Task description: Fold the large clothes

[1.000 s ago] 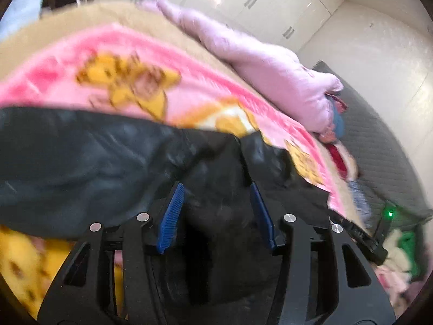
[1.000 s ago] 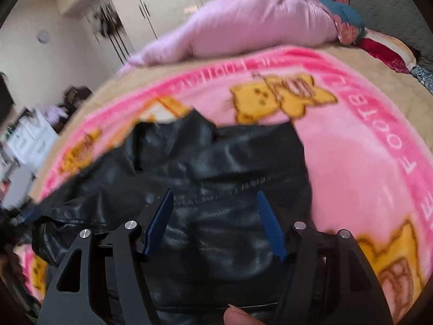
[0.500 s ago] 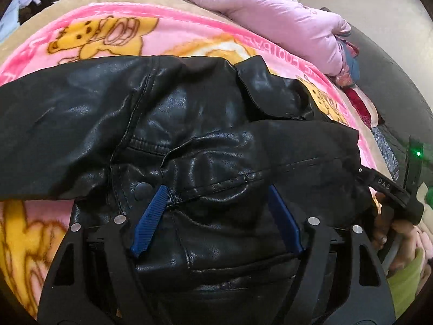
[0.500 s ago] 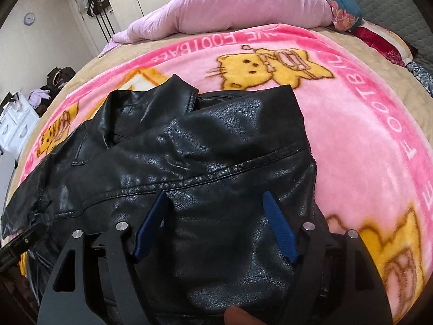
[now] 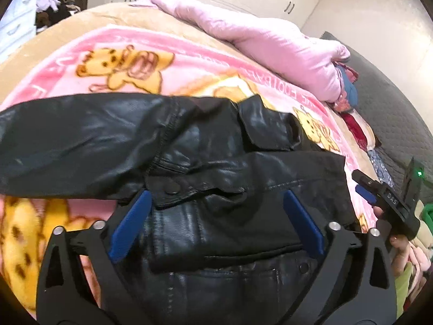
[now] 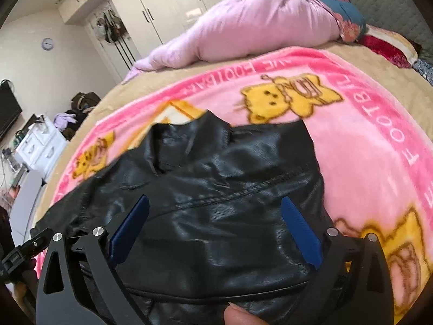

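A black leather jacket [image 5: 216, 168] lies on a pink blanket with yellow bears [image 5: 167, 62]. One side is folded over its front and a sleeve stretches left. My left gripper [image 5: 216, 216] hovers low over the folded part. Its jaws are opening wide and its blue pads [image 5: 130, 224] stand clear of the leather. In the right wrist view the jacket [image 6: 222, 184] shows its collar at the far end. My right gripper [image 6: 216, 233] is over the near part, jaws also opening, pads [image 6: 300, 233] not pressing. Each gripper shows at the other view's edge: right gripper [image 5: 387, 203], left gripper [image 6: 24, 249].
A rolled pink quilt [image 6: 243, 27] and coloured pillows [image 6: 349, 24] lie across the far side of the bed. White wardrobes [image 6: 167, 2] stand behind it, with a white drawer unit [image 6: 38, 146] at left. A dark quilted headboard [image 5: 384, 103] is at right. A fingertip [image 6: 238, 314] shows at the bottom.
Both grippers' jaws have spread much wider. The jacket, blurred and bunched a second ago, now rests still with one side folded over. Both views have drawn back a little.
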Motion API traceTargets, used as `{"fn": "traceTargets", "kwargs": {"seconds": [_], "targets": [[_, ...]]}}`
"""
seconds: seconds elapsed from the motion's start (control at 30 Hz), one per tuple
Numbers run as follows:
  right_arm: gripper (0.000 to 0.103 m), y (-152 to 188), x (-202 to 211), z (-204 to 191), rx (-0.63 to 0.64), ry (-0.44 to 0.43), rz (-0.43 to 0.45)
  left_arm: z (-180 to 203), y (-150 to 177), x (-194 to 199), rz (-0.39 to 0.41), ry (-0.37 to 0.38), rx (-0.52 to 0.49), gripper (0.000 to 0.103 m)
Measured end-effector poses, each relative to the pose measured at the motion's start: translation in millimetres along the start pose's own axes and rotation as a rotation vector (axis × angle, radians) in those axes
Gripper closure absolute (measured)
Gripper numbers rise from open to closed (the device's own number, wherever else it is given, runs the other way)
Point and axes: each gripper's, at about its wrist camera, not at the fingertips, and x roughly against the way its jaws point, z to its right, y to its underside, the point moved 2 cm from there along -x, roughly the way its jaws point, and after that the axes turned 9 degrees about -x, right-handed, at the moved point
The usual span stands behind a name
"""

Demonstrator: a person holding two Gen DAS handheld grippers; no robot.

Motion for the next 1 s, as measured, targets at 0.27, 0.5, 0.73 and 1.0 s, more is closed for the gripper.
{"fn": "traceTargets", "kwargs": {"seconds": [0.27, 0.5, 0.73, 1.0], "targets": [[0.004, 5.2, 25.0, -42.6, 0.093, -0.080, 0.072, -20.8, 2.3, 24.5, 0.026, -0.046, 0.048, 0.010], [0.004, 22.2, 28.2, -81.0, 0.140, -0.140, 0.048, -43.3, 7.0, 42.2, 0.052, -0.086, 0.075, 0.010], [0.004, 42.0, 26.3, -114.4, 0.197, -0.156, 0.033, -71.4, 12.7, 56.6, 0.072, -0.103, 0.126, 0.010], [0.004, 67.4, 28.2, -144.2, 0.231, -0.146, 0.045, -110.9, 22.3, 68.4, 0.081, -0.131, 0.195, 0.009]]}}
